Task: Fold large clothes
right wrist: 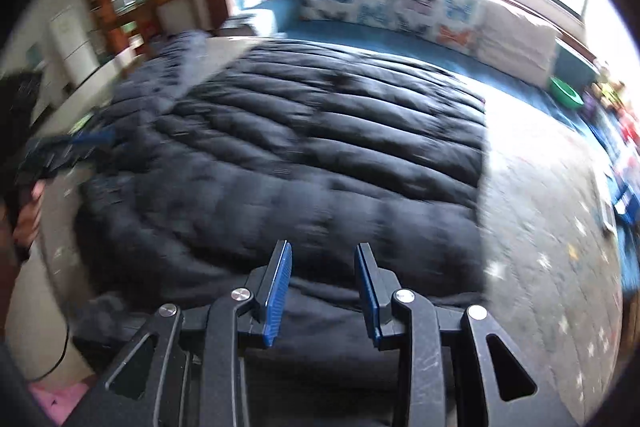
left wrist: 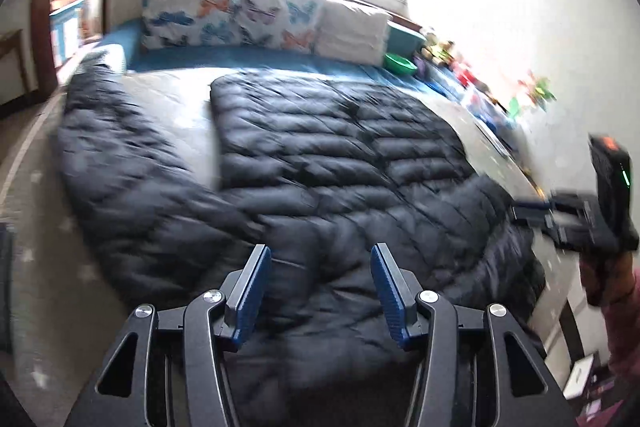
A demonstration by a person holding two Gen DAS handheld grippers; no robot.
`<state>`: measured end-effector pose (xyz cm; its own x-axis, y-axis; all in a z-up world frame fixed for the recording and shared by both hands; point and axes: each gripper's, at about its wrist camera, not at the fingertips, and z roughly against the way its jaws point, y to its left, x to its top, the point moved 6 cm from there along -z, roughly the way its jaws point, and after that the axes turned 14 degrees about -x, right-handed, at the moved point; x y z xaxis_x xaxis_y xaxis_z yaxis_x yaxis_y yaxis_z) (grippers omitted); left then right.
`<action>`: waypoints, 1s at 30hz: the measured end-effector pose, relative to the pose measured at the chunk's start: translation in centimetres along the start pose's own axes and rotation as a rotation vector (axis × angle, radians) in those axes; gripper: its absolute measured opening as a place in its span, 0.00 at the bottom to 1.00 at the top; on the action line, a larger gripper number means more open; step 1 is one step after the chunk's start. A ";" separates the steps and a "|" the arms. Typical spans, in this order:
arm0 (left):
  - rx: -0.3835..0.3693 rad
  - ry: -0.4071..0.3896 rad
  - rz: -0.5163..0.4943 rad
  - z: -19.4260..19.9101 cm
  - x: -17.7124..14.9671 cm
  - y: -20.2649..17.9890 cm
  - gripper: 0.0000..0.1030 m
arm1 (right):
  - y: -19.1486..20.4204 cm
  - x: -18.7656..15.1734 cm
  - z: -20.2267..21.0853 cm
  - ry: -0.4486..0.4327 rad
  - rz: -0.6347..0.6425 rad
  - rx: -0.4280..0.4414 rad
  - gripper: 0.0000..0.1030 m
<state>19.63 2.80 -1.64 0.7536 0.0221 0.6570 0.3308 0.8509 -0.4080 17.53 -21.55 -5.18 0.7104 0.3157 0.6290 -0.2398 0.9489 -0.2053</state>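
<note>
Jacket: a black quilted puffer jacket [left wrist: 332, 155] lies spread flat on a bed [left wrist: 176, 95], covering most of its near half.
Long axis: the body runs from the near edge, under both cameras, away toward the pillows [left wrist: 224, 13] by the window; the far hem lies straight across.
Sleeve: one sleeve [left wrist: 120, 147] stretches out at the left of the left wrist view, along the bed's edge, a strip of bedcover between it and the body.
Left gripper [left wrist: 320, 291]: tilted down over the near end of the jacket; jaws apart, nothing between the blue pads.
Right gripper [right wrist: 322, 287]: also angled down over the near end, jaws part-open and empty, above dark fabric.
Hands: each camera sees the other gripper off to its side, held in a hand [left wrist: 612, 267]; a pink sleeve [left wrist: 628, 331] shows below it.
Sharpness: both views are motion-blurred.
</note>
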 end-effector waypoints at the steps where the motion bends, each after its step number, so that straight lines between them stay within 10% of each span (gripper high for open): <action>1: 0.036 -0.021 0.022 1.0 0.5 1.3 0.54 | 1.6 0.3 0.2 -0.008 0.031 0.026 0.35; 10: 0.238 -0.112 0.321 5.9 4.3 14.8 0.55 | 10.0 -1.9 -5.4 0.125 0.236 0.044 0.36; 13: 0.293 -0.131 0.380 6.9 5.5 18.8 0.71 | 10.4 -1.0 -4.0 0.100 0.272 0.030 0.36; 27: 0.127 -0.210 0.743 2.6 8.6 32.2 0.71 | 13.7 0.3 -4.0 0.144 0.229 0.230 0.37; 30: 0.147 -0.250 0.729 1.9 9.4 33.4 0.54 | 12.9 0.8 -3.0 0.120 0.216 0.224 0.37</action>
<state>36.63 32.41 -7.86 0.5957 0.7044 0.3860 -0.2899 0.6367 -0.7146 17.00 -9.05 -9.62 0.6969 0.5206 0.4932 -0.5237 0.8393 -0.1460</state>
